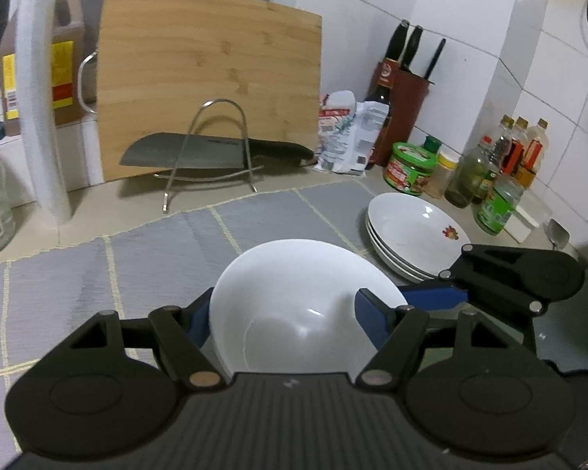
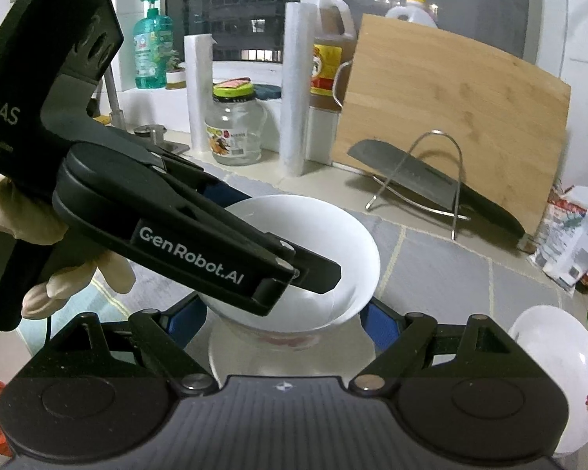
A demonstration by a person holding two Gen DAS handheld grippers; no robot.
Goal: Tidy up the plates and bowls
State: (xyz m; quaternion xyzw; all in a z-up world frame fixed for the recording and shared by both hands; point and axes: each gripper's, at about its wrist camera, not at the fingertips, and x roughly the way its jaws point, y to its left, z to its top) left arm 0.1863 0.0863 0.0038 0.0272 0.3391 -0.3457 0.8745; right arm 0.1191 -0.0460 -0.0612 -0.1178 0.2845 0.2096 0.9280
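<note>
**Two grippers, two white bowls**

While the left gripper (image 1: pixel 282 319) clamps a plain white bowl (image 1: pixel 294 297) by its rim, blue pads (image 1: pixel 372 319) pressing either side, that bowl hangs tilted over the grey checked mat (image 1: pixel 137 254) on the surface. In the right wrist view the right gripper (image 2: pixel 284 323) has its jaws closed on a second bowl (image 2: pixel 290 356), which sits directly beneath the first. A gloved hand (image 2: pixel 39 235) holds the left gripper's handle. A stack of white plates (image 1: pixel 411 235) with a small flower print lies on the mat just right of the bowls. Behind stand a bamboo cutting board (image 1: pixel 207 78), a cleaver (image 1: pixel 200 152) on a wire rack (image 1: pixel 215 149), and a knife block (image 1: pixel 403 98).
</note>
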